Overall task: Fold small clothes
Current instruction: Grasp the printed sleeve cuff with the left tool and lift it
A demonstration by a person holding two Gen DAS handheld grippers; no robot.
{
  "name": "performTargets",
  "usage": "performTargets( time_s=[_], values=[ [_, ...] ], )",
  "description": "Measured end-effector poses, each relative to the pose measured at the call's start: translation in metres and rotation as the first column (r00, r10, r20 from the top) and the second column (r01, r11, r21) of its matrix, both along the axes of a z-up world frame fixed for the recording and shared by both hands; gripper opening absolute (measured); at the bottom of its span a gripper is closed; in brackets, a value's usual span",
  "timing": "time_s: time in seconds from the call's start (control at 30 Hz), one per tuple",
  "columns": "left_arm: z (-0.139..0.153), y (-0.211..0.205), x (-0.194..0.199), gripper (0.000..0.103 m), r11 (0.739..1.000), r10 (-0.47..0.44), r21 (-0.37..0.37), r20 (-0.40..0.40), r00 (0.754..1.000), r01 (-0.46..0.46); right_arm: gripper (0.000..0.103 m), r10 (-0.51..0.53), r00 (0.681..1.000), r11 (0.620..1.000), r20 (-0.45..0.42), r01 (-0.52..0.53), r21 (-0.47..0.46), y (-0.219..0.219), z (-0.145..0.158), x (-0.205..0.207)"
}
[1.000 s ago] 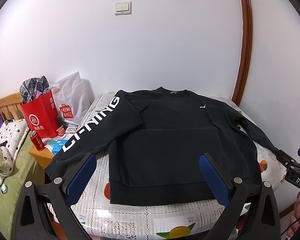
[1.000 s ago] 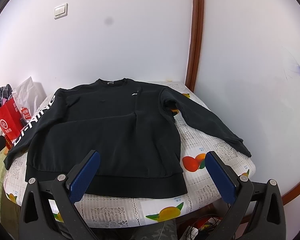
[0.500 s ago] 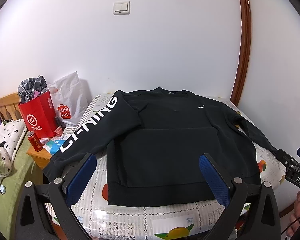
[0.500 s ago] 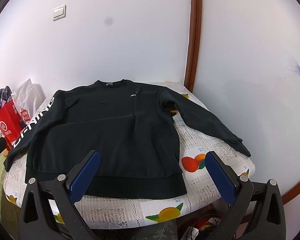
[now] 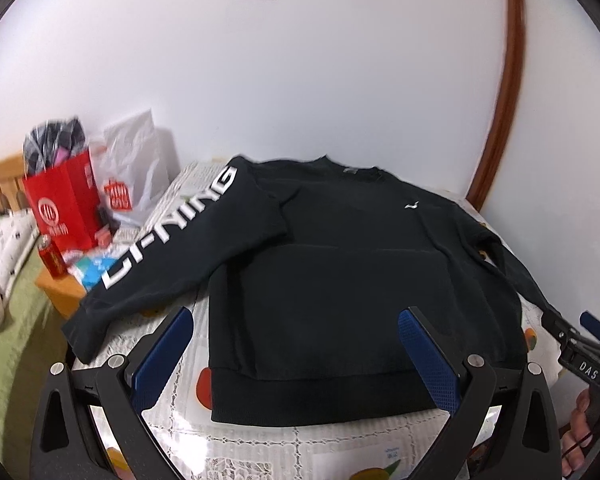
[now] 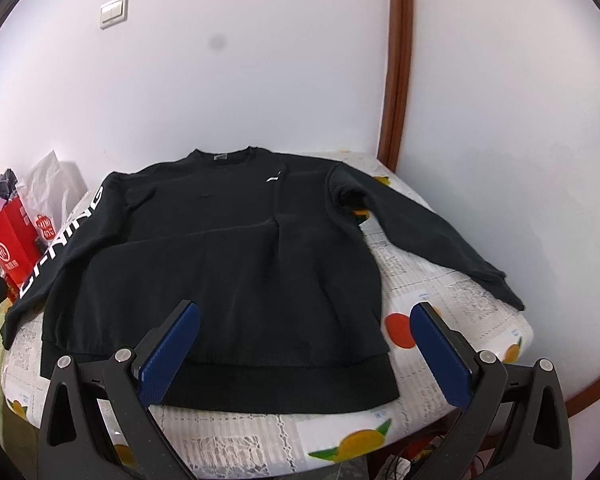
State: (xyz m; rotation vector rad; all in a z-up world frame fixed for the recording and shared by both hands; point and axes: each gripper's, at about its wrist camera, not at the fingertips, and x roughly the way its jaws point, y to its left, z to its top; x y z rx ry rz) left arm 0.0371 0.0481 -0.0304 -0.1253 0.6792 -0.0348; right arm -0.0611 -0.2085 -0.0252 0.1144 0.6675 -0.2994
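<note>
A black sweatshirt [image 5: 340,272] [image 6: 228,264] lies flat and face up on a round table, collar toward the wall. White lettering runs down its left sleeve [image 5: 172,232], which hangs off the table's left edge. The plain right sleeve [image 6: 428,236] stretches toward the table's right edge. My left gripper [image 5: 296,336] hovers open over the hem, left of centre. My right gripper [image 6: 306,328] is open above the hem's right part; it also shows at the right edge of the left wrist view [image 5: 580,344]. Neither holds anything.
The table [image 6: 440,296] wears a white cloth with fruit prints and stands in a wall corner with a brown door frame [image 6: 400,60]. To the left are a red bag [image 5: 60,204], a white plastic bag [image 5: 132,172], a red can [image 5: 52,256] and a bed.
Both grippers moved slightly forward and left toward the sweatshirt's hem, which now appears a bit larger. The sweatshirt has not moved, and both grippers stay open.
</note>
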Motion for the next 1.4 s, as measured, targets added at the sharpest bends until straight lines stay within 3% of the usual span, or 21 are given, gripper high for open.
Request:
performTargets(
  time_s=[0.17, 0.27, 0.47, 0.63, 0.77, 0.83, 0.93, 0.97, 1.0, 1.03, 1.1, 1.23, 1.4],
  values=[
    [-0.033, 0.035, 0.026, 0.103, 0.996, 0.061, -0.054, -0.084, 0.995, -0.066, 0.103, 0.011, 0.999, 1.000, -0.053, -0.012, -0.009, 0.001, -0.032, 0.031],
    [-0.058, 0.061, 0.042, 0.102, 0.982, 0.090, -0.150, -0.144, 0.986, -0.112, 0.103, 0.018, 0.995, 1.000, -0.098, -0.019, -0.007, 0.000, -0.054, 0.050],
    [-0.101, 0.111, 0.064, 0.092, 0.915, 0.193, -0.311, -0.224, 0.955, -0.258, 0.102, 0.040, 0.992, 0.999, -0.122, -0.040, 0.002, 0.003, -0.077, 0.077],
    [-0.123, 0.136, 0.079, 0.087, 0.854, 0.247, -0.401, -0.246, 0.937, -0.330, 0.102, 0.054, 0.989, 0.998, -0.135, -0.056, -0.005, 0.010, -0.085, 0.097],
    [-0.125, 0.145, 0.094, 0.082, 0.838, 0.298, -0.406, -0.219, 0.929, -0.365, 0.102, 0.061, 0.984, 0.997, -0.168, -0.066, -0.025, 0.016, -0.093, 0.112],
    [-0.126, 0.147, 0.103, 0.076, 0.832, 0.323, -0.397, -0.221, 0.920, -0.387, 0.102, 0.060, 0.981, 0.997, -0.182, -0.069, -0.042, 0.018, -0.096, 0.118],
    [-0.126, 0.151, 0.114, 0.057, 0.834, 0.378, -0.338, -0.227, 0.898, -0.437, 0.102, 0.051, 0.979, 0.996, -0.195, -0.065, -0.067, 0.018, -0.099, 0.123],
    [-0.126, 0.153, 0.119, 0.043, 0.835, 0.399, -0.306, -0.236, 0.886, -0.458, 0.102, 0.046, 0.979, 0.995, -0.198, -0.062, -0.074, 0.016, -0.099, 0.125],
    [-0.126, 0.154, 0.123, 0.020, 0.837, 0.408, -0.283, -0.247, 0.879, -0.468, 0.102, 0.044, 0.979, 0.995, -0.198, -0.060, -0.075, 0.014, -0.099, 0.127],
    [-0.126, 0.155, 0.126, 0.012, 0.841, 0.406, -0.266, -0.264, 0.875, -0.471, 0.102, 0.043, 0.980, 0.996, -0.196, -0.058, -0.074, 0.011, -0.098, 0.129],
    [-0.121, 0.159, 0.133, 0.008, 0.845, 0.384, -0.278, -0.279, 0.880, -0.457, 0.102, 0.038, 0.979, 0.996, -0.198, -0.052, -0.066, 0.005, -0.097, 0.132],
    [-0.080, 0.145, 0.142, 0.008, 0.891, 0.379, -0.194, -0.179, 0.908, -0.410, 0.102, 0.033, 0.982, 0.998, -0.187, -0.042, -0.046, -0.010, -0.092, 0.136],
    [-0.022, 0.105, 0.165, 0.008, 0.945, 0.277, -0.163, -0.058, 0.959, -0.283, 0.102, 0.054, 0.988, 0.996, -0.145, -0.064, -0.062, -0.026, -0.076, 0.140]
  ],
)
